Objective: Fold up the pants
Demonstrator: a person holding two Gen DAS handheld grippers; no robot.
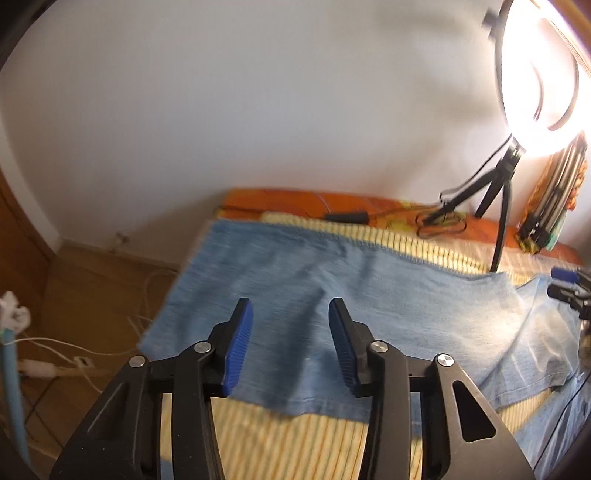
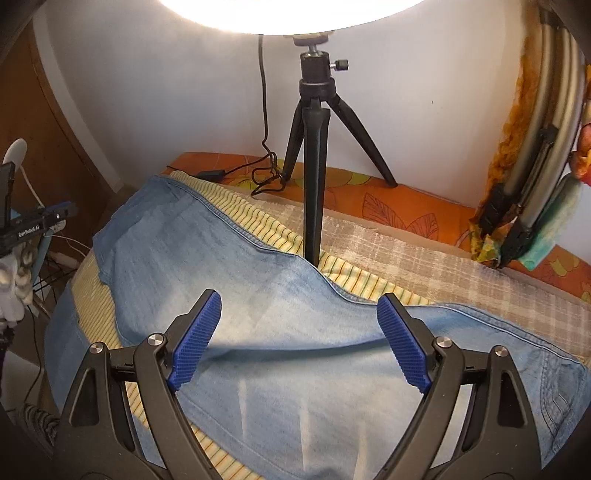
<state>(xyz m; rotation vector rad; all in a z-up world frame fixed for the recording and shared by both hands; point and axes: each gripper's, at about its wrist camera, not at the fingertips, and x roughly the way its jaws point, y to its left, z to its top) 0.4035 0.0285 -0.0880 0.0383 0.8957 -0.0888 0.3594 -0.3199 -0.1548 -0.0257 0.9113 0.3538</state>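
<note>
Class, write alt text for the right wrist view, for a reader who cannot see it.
A black two-finger gripper with blue ribbed pads, jaws open and holding nothing, hangs over light blue denim pants spread on a yellow striped cloth. Behind stands a black tripod carrying a bright lamp.

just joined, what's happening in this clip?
A person with a handheld gripper in each hand is working on folding light blue jeans spread on a striped cloth over a bed. Both the left gripper and the right gripper hang over the denim with nothing between their pads; neither is gripping. The left's jaws stand narrower than the right's. A ring light on a tripod stands at the far edge by the wall.
</note>
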